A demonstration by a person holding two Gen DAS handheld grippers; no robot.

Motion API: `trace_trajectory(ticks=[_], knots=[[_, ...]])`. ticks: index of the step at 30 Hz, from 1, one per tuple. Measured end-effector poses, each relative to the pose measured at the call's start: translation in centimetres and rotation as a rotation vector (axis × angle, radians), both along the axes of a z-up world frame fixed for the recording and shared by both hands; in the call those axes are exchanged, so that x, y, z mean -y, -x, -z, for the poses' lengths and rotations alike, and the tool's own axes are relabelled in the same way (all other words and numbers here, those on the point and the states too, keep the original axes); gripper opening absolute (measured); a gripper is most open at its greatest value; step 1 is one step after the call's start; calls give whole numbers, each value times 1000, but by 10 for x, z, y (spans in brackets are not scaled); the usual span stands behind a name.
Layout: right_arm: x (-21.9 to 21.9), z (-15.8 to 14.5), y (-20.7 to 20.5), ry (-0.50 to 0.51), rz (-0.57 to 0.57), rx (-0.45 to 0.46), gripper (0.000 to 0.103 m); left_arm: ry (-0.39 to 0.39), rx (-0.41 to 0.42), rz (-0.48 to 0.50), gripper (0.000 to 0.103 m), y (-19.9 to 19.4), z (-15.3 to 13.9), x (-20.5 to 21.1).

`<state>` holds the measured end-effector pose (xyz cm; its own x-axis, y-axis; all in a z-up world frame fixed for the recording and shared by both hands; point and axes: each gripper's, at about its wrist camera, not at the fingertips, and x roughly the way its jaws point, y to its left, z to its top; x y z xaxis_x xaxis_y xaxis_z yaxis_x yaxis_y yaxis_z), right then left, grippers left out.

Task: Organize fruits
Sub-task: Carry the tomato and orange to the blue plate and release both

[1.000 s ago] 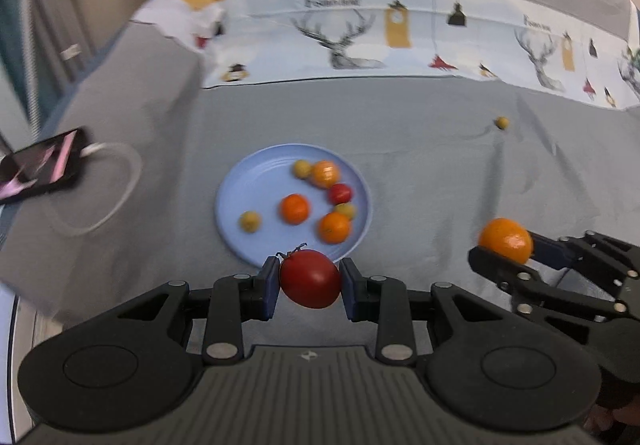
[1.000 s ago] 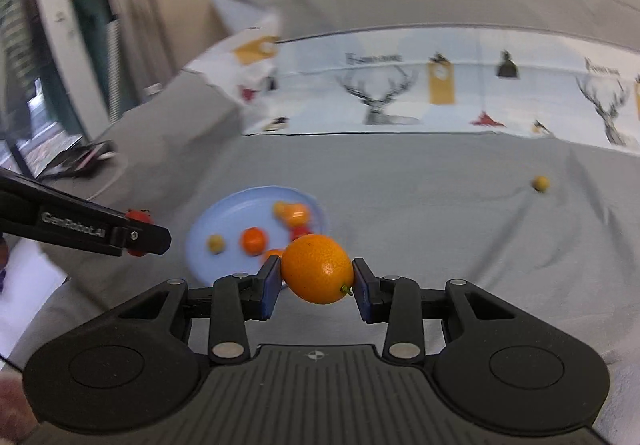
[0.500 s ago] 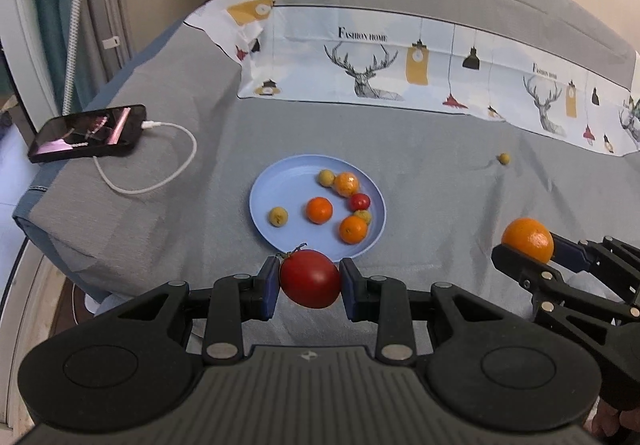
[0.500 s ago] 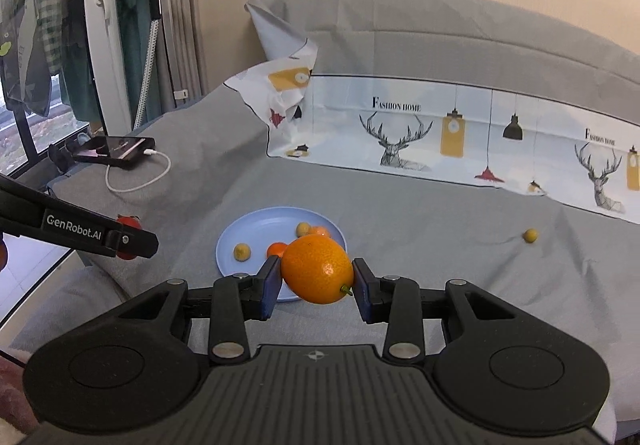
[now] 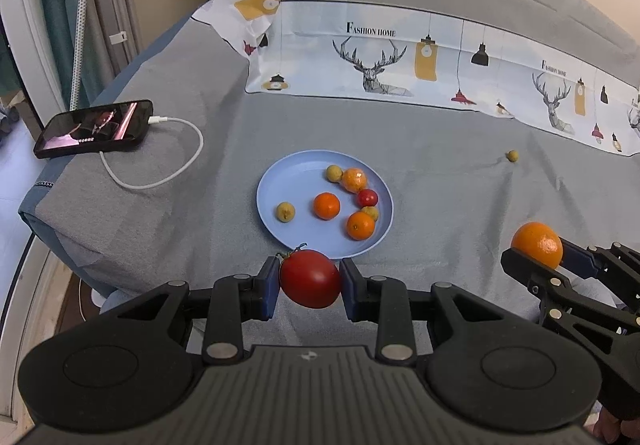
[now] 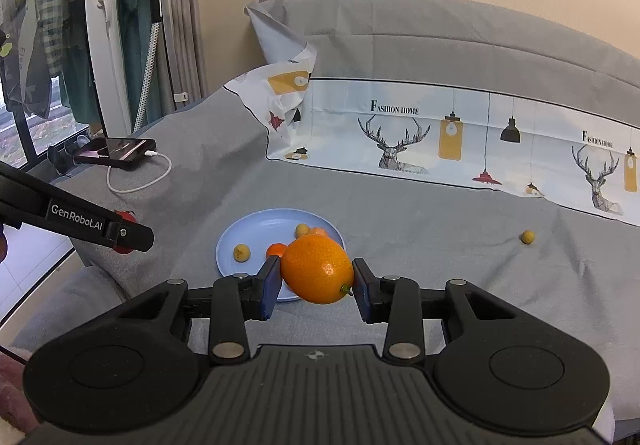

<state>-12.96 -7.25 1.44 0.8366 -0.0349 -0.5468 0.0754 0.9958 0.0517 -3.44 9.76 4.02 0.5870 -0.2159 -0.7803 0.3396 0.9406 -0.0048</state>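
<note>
My left gripper is shut on a red tomato and holds it in the air just before the near rim of a light blue plate. The plate lies on the grey bedcover and holds several small fruits: oranges, yellow ones and a red one. My right gripper is shut on an orange, raised to the right of the plate; it also shows in the left wrist view. A lone small yellow fruit lies on the cover far right, also seen in the right wrist view.
A phone with a white charging cable lies at the left near the bed's edge. A printed deer-pattern cloth runs along the back. A garment steamer stand and curtains stand beyond the left side.
Both grippers have pulled back and up from the plate, each still holding its fruit. The plate looks smaller and farther, and the phone and bed edge have come into view.
</note>
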Motion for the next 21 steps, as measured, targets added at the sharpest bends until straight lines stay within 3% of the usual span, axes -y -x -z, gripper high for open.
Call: trace_trajectory(ticks=[21], knots=[[14, 30, -31, -24, -6, -112, 40, -44, -102, -36, 35, -52, 33, 16]])
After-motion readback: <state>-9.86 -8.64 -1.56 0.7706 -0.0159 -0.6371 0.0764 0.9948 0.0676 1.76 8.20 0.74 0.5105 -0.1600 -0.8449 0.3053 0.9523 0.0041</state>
